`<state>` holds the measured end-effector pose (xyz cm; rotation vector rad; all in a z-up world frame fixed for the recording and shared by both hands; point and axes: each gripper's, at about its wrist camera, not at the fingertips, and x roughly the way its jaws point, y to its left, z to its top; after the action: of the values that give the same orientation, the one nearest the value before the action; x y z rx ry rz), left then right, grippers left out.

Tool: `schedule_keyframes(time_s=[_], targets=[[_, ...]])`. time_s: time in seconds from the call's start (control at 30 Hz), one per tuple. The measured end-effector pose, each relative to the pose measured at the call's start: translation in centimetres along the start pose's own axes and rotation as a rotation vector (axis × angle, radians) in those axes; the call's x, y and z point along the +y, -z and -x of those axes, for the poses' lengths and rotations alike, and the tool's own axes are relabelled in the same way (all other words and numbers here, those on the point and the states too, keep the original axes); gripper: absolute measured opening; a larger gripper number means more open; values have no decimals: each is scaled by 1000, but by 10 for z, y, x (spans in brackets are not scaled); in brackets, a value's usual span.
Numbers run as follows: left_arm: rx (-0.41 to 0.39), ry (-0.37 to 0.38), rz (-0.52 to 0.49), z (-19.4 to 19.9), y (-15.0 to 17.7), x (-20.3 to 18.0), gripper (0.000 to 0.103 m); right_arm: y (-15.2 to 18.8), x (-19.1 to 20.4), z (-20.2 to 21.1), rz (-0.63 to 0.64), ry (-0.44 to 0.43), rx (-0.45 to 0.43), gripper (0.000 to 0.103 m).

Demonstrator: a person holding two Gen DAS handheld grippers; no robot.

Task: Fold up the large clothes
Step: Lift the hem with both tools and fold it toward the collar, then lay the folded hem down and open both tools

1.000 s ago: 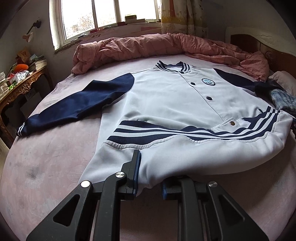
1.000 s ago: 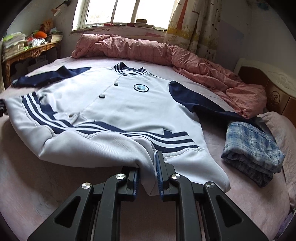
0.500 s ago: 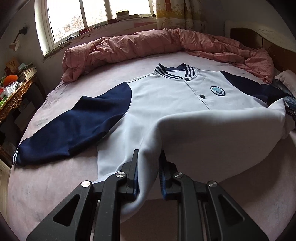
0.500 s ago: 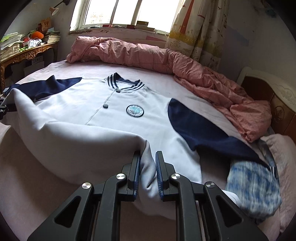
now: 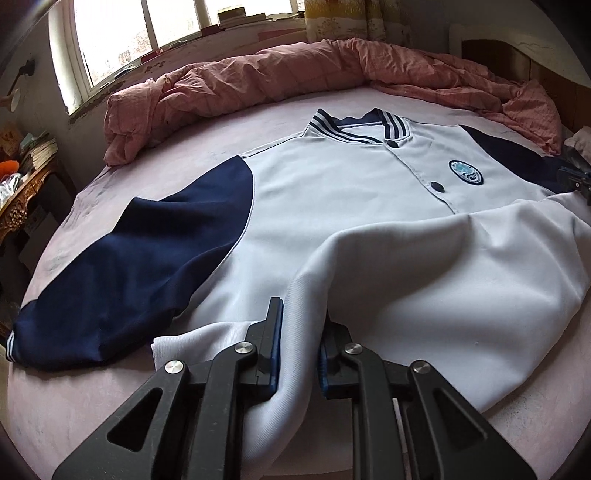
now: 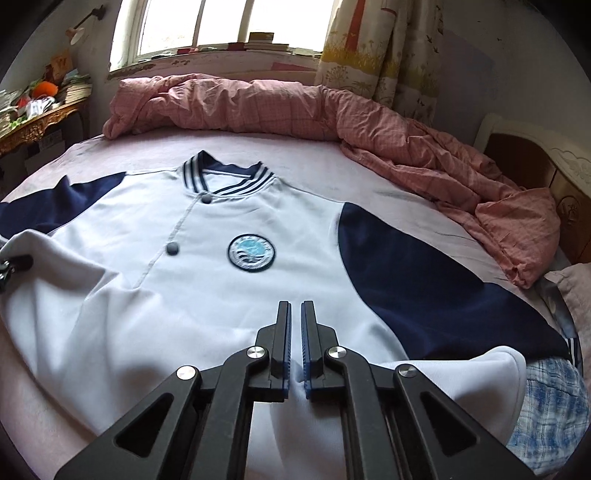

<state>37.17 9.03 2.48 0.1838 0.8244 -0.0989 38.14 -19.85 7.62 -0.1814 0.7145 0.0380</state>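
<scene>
Left tongs (image 5: 300,325) clenched on white jacket (image 5: 351,206) hem; right tongs (image 6: 295,332), just closing, pinch hem too. Hem folded up over jacket front on pink bed (image 5: 74,387); bare sheet around. Rumpled quilt (image 6: 258,107) beyond; window (image 6: 221,26) behind.

Jacket (image 5: 369,206) hem hidden under folded-up cloth; right sleeve cuff behind plaid garment (image 6: 546,410), itself cut by edge.

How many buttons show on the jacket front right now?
2: one button at the collar, one lower on the placket, left of the badge. The folded-up hem may hide more.
</scene>
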Motion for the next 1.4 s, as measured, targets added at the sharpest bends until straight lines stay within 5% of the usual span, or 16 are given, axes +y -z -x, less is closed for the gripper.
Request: schedule_keyframes(time_s=[0.17,0.23,0.33,0.43,0.5,0.6,0.63,0.77,0.8,0.83,0.87,0.93,0.97,1.1,1.27,1.4], targets=[[-75,81,81,1,18,18,19,11,-36,7,-159,-136,-100,12],[-108,149,105,6,19,25,22,13,-55,12,-211,-181,-90,38],[-183,290,156,20,18,41,50,13,-87,30,-328,-201,-131,49],[-225,216,194,34,15,54,77,16,-111,39,-407,-126,-125,76],[-247,221,237,40,17,66,79,19,-117,38,-397,-111,-98,87],[-217,285,284,37,21,83,86,22,-112,8,-284,-157,123,89],[-193,309,279,32,22,85,100,26,-110,-1,-255,-124,163,89],[-101,231,260,4,29,86,101,36,-115,-24,-309,-148,199,87],[-71,241,276,-4,30,86,99,37,-114,-22,-309,-170,166,69],[-64,282,287,-7,32,88,83,35,-113,-18,-299,-178,128,30],[-82,329,295,-6,33,91,42,33,-112,-14,-288,-163,99,11],[-132,361,316,2,34,96,14,29,-109,-1,-281,-144,-4,9],[-165,358,334,9,35,98,12,27,-107,7,-278,-134,-57,8],[-245,305,399,32,34,104,11,18,-98,30,-261,-48,-189,7],[-65,319,455,-12,41,112,19,31,-103,-37,-293,-48,42,7],[-124,265,485,2,44,120,38,37,-102,-46,-286,-32,76,8]])
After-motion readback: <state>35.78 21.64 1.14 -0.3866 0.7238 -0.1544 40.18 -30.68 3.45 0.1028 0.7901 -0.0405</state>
